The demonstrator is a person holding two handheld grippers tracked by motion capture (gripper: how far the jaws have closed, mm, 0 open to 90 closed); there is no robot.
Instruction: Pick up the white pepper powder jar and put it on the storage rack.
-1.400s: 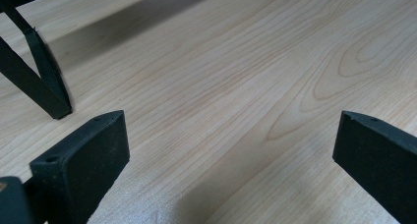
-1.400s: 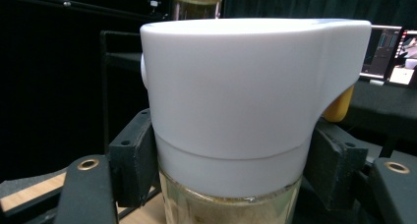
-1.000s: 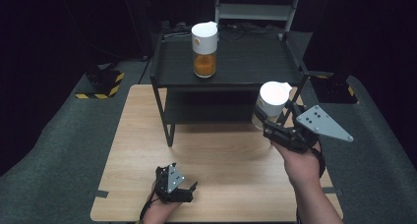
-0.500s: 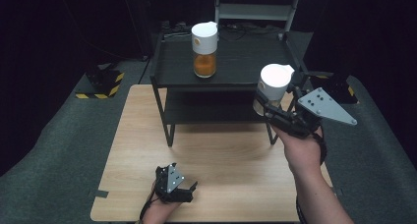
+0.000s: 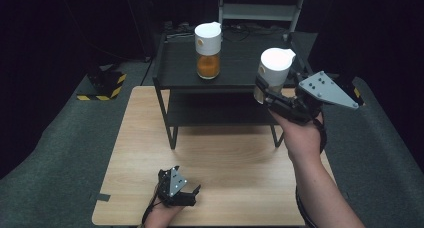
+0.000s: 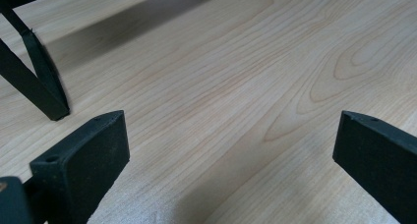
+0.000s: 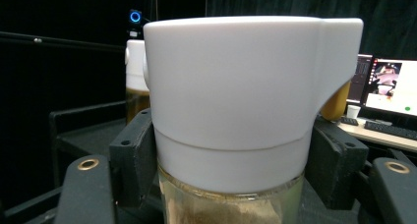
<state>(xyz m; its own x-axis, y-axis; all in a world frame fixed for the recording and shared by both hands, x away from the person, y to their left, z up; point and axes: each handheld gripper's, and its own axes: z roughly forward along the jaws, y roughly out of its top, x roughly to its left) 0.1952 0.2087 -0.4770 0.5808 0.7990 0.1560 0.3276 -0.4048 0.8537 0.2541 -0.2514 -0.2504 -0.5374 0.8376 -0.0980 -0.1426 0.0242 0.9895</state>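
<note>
Table (image 5: 235,163): pale wood, bearing a black shelf rack (image 5: 235,70).
Held jar (image 5: 272,73): white-lidded, raised over the rack's right edge, clenched by the right tongs (image 5: 267,95).
Advice: keep it upright, set down beside the other jar (image 5: 207,50).
Left tongs (image 5: 187,195): released, resting on the table.

Glass jar (image 5: 272,73) w/ tall white spouted lid, lid on, brownish contents at bottom, upright, held in air over front right corner of black shelf's top, 2nd similar jar (image 5: 207,50) w/ orange contents standing upright mid-shelf top, well apart
</note>
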